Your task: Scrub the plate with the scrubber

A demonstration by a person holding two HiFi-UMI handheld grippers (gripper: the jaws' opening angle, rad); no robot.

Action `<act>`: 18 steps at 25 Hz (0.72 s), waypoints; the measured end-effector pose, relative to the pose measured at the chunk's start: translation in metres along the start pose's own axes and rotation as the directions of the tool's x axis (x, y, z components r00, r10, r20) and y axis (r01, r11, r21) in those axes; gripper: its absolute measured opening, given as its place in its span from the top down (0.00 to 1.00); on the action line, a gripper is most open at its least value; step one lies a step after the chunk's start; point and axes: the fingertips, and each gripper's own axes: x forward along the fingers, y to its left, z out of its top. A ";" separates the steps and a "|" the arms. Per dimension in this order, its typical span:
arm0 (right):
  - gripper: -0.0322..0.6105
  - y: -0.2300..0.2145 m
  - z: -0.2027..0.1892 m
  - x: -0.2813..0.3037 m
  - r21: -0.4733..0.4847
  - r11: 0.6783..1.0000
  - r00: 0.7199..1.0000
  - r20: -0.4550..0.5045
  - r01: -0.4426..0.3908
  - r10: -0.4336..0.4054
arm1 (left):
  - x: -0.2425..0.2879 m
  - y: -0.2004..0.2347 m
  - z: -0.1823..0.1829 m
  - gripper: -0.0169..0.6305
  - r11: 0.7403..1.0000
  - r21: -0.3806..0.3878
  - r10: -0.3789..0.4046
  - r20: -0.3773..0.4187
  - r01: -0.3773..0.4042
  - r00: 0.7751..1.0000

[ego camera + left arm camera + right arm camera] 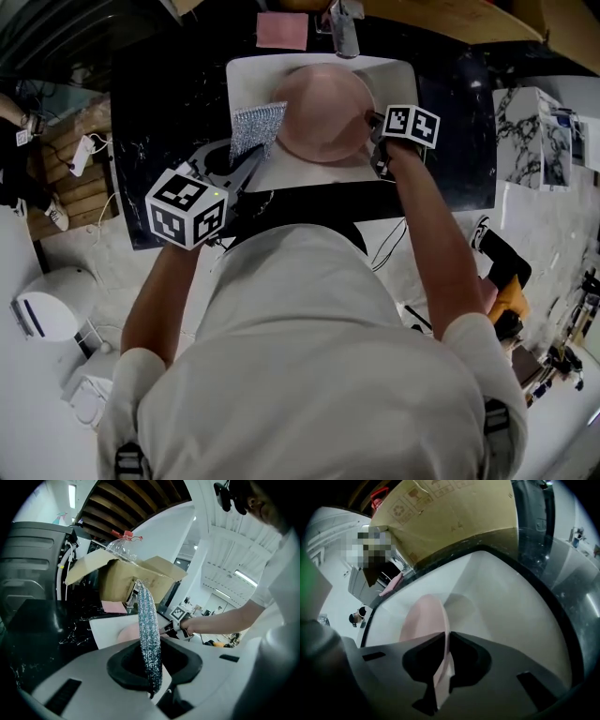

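Pinching the pink plate (323, 112) at its right rim, the right gripper (375, 133) has its jaws closed narrowly on that edge. The glittery scrubber (257, 129) is clamped between the left gripper (248, 164) jaws, its far corner at the plate's left rim (touching or just beside, hard to tell). With both things in hand over the white sink (246, 75) set in the black desk (159, 103), scrubbing looks barely begun, and most of the plate's face seems left to do

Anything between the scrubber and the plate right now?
Nothing visible. The left gripper holds the scrubber right at the plate's left rim over the sink; contact cannot be told. The right gripper's jaws clamp the opposite rim, clear of the scrubber's path.
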 end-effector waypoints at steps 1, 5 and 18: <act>0.91 -0.001 0.000 0.003 0.000 1.000 1.000 -0.002 0.005 -0.005 | 0.001 0.001 -0.001 0.86 1.000 0.000 -0.005 -0.003 0.005 1.000; 0.91 -0.006 -0.002 0.013 -0.007 1.000 1.000 -0.007 0.024 -0.024 | 0.002 0.006 -0.004 0.86 1.000 -0.005 -0.021 -0.009 0.021 1.000; 0.83 -0.011 0.005 0.013 -0.101 0.988 0.992 0.050 0.120 -0.116 | 0.006 0.010 -0.014 0.86 0.999 0.004 -0.035 -0.029 0.035 0.999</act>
